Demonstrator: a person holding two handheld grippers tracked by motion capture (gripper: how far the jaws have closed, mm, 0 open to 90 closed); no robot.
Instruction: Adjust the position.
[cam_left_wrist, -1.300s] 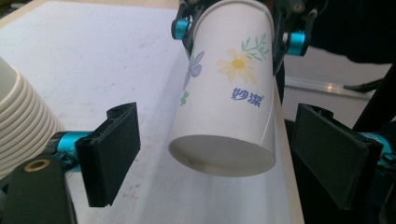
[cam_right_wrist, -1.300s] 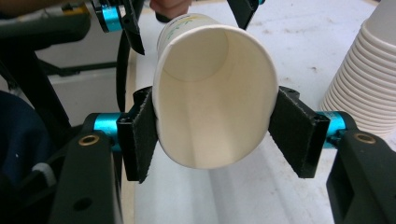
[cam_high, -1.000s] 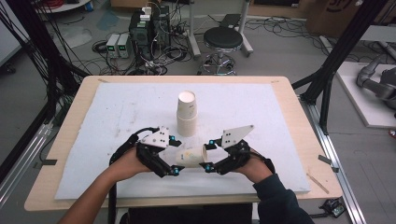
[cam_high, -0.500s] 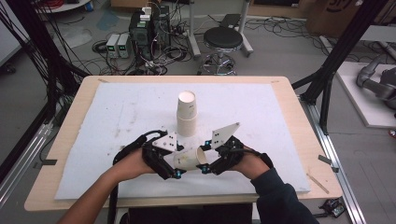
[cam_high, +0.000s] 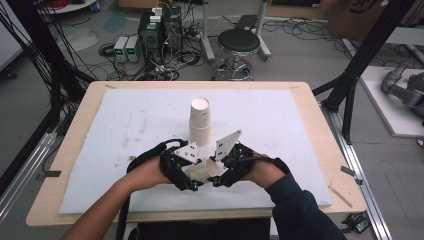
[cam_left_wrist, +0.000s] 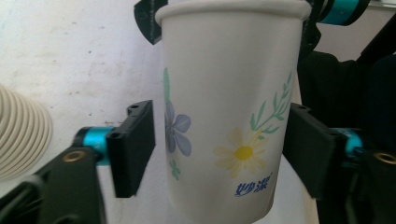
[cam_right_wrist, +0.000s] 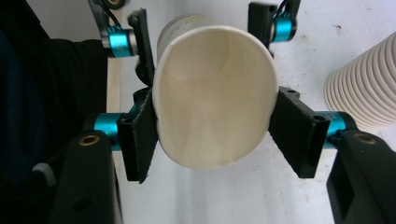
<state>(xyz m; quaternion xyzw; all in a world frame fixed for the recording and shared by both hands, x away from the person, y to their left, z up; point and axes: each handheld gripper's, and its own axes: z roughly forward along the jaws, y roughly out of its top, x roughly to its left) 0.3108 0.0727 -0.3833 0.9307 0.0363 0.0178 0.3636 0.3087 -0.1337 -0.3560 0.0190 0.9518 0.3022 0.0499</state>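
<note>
near the white padded surface's (cam_high: 280, 120) front edge, both grippers clamp one light, crushable flowered paper cup (cam_left_wrist: 224, 121): right gripper (cam_right_wrist: 212, 130) squeezes its rim oval, left gripper (cam_left_wrist: 219, 144), jaws just closing, grips the body.

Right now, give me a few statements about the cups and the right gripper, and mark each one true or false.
1. The right gripper is squeezing a paper cup near its rim. True.
2. The stack of cups lies on its side. False: it stands upright on the table.
3. The cup in the gripper is plain white outside. False: flowers and leaves are printed on it.
4. A stool stands on the floor beyond the table. True.
</note>
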